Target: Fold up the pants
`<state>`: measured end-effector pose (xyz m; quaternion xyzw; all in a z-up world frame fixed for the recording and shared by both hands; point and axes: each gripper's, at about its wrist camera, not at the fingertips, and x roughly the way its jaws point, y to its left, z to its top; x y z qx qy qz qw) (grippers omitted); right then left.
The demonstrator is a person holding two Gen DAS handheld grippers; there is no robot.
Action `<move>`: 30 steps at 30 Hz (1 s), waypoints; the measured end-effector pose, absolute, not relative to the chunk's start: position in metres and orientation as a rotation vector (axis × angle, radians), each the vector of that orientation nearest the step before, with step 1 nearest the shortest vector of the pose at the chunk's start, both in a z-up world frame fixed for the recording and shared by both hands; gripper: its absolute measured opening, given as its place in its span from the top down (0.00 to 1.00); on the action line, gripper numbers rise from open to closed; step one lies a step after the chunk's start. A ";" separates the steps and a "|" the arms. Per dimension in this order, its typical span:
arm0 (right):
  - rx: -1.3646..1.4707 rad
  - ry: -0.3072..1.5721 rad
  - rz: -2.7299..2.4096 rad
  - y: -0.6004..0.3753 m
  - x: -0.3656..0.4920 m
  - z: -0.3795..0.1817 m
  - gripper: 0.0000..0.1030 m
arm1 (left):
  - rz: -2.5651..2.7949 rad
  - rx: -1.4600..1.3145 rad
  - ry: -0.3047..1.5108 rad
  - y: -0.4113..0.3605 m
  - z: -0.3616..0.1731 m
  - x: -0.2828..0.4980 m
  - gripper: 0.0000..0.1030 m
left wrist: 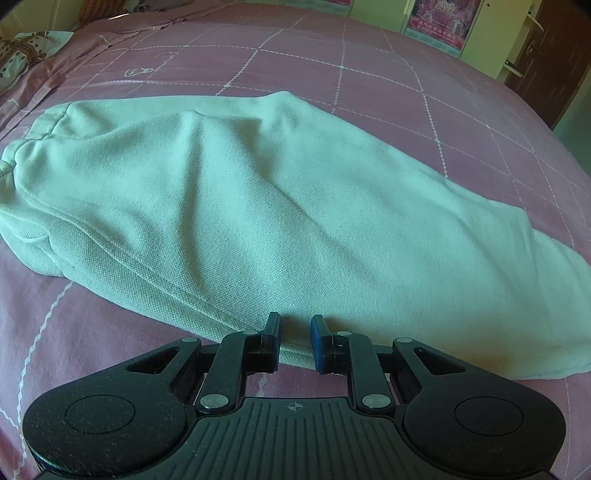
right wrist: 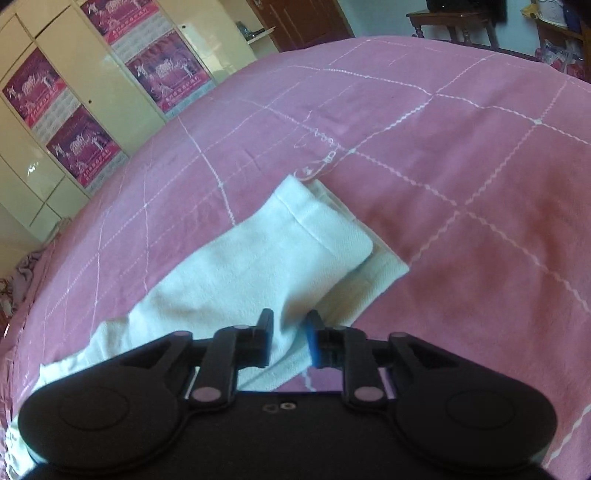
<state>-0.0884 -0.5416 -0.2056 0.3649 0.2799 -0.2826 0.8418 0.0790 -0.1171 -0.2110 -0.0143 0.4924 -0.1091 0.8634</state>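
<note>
White pants (left wrist: 258, 206) lie flat on the pink bed, folded lengthwise with one leg on the other; the waistband is at the left in the left wrist view. My left gripper (left wrist: 294, 334) is open and empty, its fingertips at the pants' near edge. In the right wrist view the leg end of the pants (right wrist: 266, 258) shows, with the two cuffs stacked and slightly offset. My right gripper (right wrist: 289, 332) is open and empty, just above the leg near its lower edge.
The pink checked bedspread (left wrist: 369, 85) covers the bed around the pants. A patterned pillow (left wrist: 22, 51) lies at the far left. Cream wardrobes with posters (right wrist: 85, 110) stand beyond the bed. A wooden table (right wrist: 450, 22) stands behind it.
</note>
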 end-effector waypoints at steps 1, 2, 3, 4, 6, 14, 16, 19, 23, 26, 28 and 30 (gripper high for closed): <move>0.775 0.583 -0.606 -0.546 -0.086 -0.204 0.75 | -0.227 -0.029 1.031 -0.118 -0.211 0.079 0.83; 0.774 0.585 -0.615 -0.550 -0.083 -0.203 0.75 | -0.226 -0.027 1.030 -0.118 -0.211 0.078 0.83; 0.775 0.589 -0.625 -0.553 -0.081 -0.205 0.75 | -0.226 -0.025 1.028 -0.118 -0.211 0.078 0.83; 0.781 0.590 -0.633 -0.557 -0.080 -0.208 0.76 | -0.225 -0.023 1.026 -0.119 -0.211 0.077 0.83; 0.816 0.596 -0.641 -0.563 -0.078 -0.213 0.77 | -0.224 -0.019 1.024 -0.119 -0.211 0.077 0.83; 0.648 0.448 -0.685 -0.545 -0.095 -0.169 0.95 | -0.219 -0.033 1.029 -0.118 -0.210 0.078 0.82; 0.675 0.586 -0.736 -0.555 -0.096 -0.198 0.95 | -0.224 -0.014 1.024 -0.119 -0.211 0.077 0.82; 0.714 0.614 -0.732 -0.559 -0.099 -0.216 0.94 | -0.234 0.008 1.016 -0.121 -0.210 0.076 0.82; 0.641 0.558 -0.799 -0.558 -0.104 -0.193 0.74 | -0.242 -0.008 1.019 -0.121 -0.204 0.076 0.82; 0.573 0.498 -0.816 -0.556 -0.106 -0.175 0.74 | -0.303 -0.028 1.012 -0.132 -0.195 0.072 0.81; 0.514 0.513 -0.734 -0.549 -0.093 -0.167 0.74 | -0.352 -0.002 1.012 -0.149 -0.193 0.073 0.81; 0.469 0.568 -0.587 -0.538 -0.067 -0.166 0.74 | -0.396 0.011 1.013 -0.169 -0.192 0.077 0.81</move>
